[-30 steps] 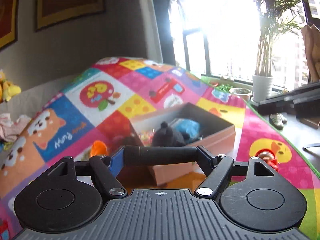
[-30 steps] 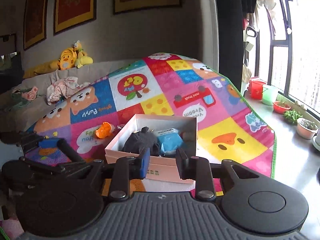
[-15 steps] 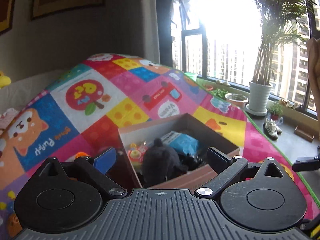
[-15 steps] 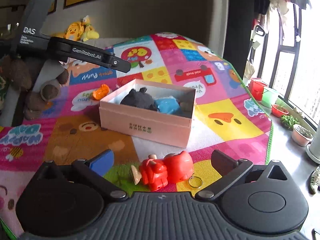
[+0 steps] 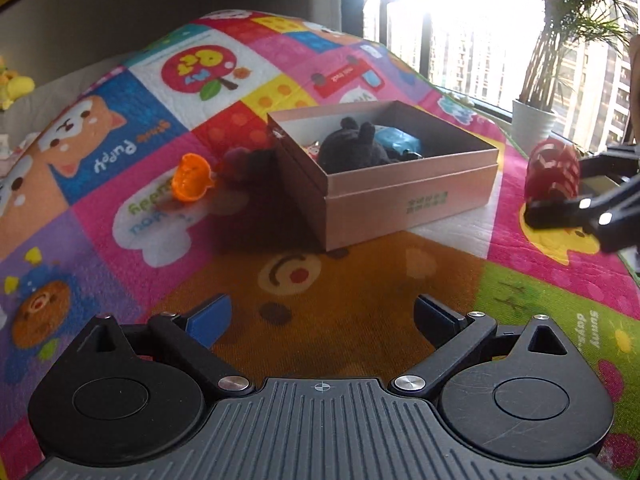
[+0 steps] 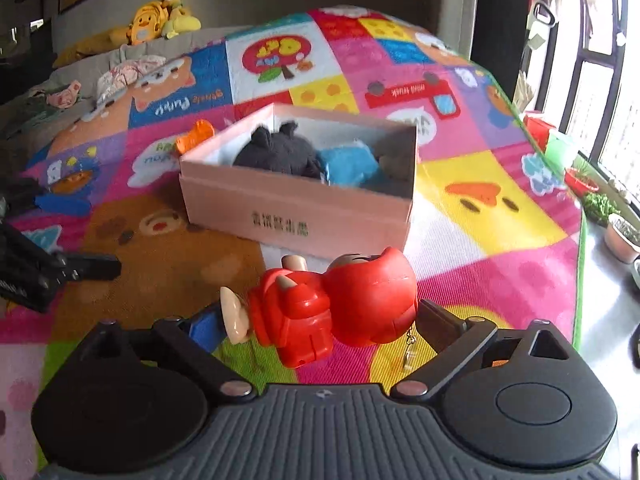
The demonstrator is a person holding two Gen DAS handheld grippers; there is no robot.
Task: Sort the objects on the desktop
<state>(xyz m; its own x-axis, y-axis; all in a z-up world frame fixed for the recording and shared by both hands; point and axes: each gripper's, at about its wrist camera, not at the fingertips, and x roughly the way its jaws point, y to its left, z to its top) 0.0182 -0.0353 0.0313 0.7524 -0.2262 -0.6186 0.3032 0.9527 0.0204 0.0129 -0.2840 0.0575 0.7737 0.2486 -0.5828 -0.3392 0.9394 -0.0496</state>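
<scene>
While a red toy figure (image 6: 336, 312) lies on its side on the colourful play mat (image 6: 500, 216), the right gripper (image 6: 320, 328) brackets it with its jaws spread wide, the blue pad near the figure's feet and the dark pad beside its round head; whether either pad touches is hard to tell, and nothing looks pinched. Those jaws have just been closing a little from their widest, with the toy between them, which reads as the approach to a pickup. Just beyond the figure stands the open pink box (image 6: 296, 220), already holding a dark plush (image 6: 276, 152) and a blue packet (image 6: 348, 164), the likely destination for loose items. An orange toy (image 5: 191, 178) and a dark purple plush (image 5: 244, 162) wait on the mat to the box's left. Nearer the camera in its own view, the left gripper (image 5: 320, 320) hangs released over bare mat, nothing between its pads, apparently free for one of those two.
</scene>
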